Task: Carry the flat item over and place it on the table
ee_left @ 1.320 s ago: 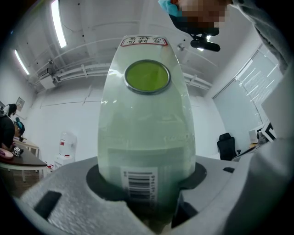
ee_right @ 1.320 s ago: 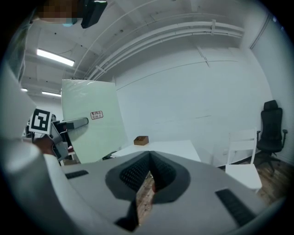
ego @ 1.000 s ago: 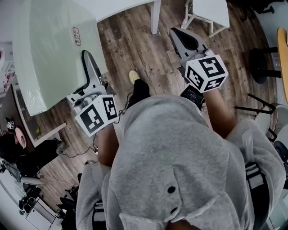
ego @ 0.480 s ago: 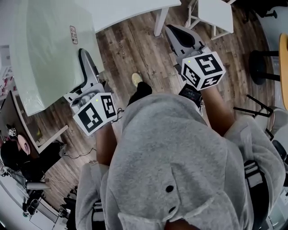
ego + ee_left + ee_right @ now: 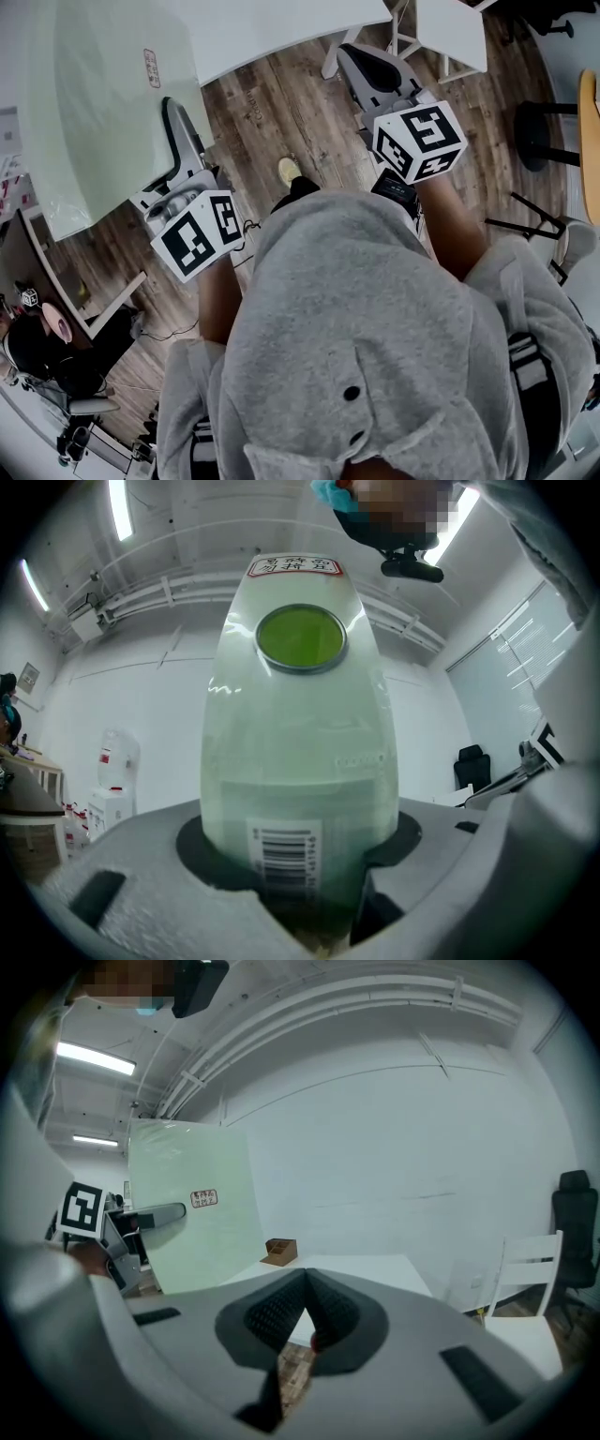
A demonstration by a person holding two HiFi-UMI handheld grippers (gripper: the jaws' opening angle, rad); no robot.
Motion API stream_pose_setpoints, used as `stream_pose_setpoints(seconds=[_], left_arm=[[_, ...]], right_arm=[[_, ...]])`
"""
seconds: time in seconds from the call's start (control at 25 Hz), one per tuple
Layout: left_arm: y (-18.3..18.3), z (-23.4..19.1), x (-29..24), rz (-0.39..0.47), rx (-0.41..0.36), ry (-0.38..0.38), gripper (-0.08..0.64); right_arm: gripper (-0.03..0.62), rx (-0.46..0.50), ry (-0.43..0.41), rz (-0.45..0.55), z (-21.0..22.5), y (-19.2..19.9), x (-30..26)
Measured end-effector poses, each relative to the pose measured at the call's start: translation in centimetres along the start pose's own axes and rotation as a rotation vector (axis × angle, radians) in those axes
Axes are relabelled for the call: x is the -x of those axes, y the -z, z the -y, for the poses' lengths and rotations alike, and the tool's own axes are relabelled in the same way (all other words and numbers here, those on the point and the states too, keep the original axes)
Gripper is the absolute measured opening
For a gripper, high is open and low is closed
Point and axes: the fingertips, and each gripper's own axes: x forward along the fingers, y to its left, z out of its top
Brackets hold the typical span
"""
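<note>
Left tool (image 5: pixel 300 855) clamped on the pale-green, film-wrapped flat panel (image 5: pixel 94 112) carried at the person's left, right tool (image 5: pixel 302 1312) closed and empty, the white tabletop (image 5: pixel 281 28) now looms nearer across the wooden floor (image 5: pixel 272 112), suggesting set-down is close but not begun.

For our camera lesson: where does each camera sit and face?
Head view: on the head, facing steeply down at floor; hoodie and arms show.
Left gripper view: on left gripper, facing up along jaws clamping the sheet.
Right gripper view: on right gripper, facing the table past shut jaws.
Shared: head and right gripper views show sheet and left gripper.
</note>
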Motion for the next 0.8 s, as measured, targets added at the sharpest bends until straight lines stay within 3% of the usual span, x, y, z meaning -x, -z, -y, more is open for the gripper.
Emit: stream_pose_setpoints(seconds=[0.36,0.8], left_arm=[[1.3,-4.5,-4.4,-0.012,0.017,0.015,0.284],[1.6,-5.2,-4.7,0.002,0.009,0.02,0.284]], right_arm=[[0.025,0.015,0.008,-0.018,-1.6,-1.2,-6.2],[0.025,0.028,-0.004,-0.018,-2.3,-0.9,-7.1]])
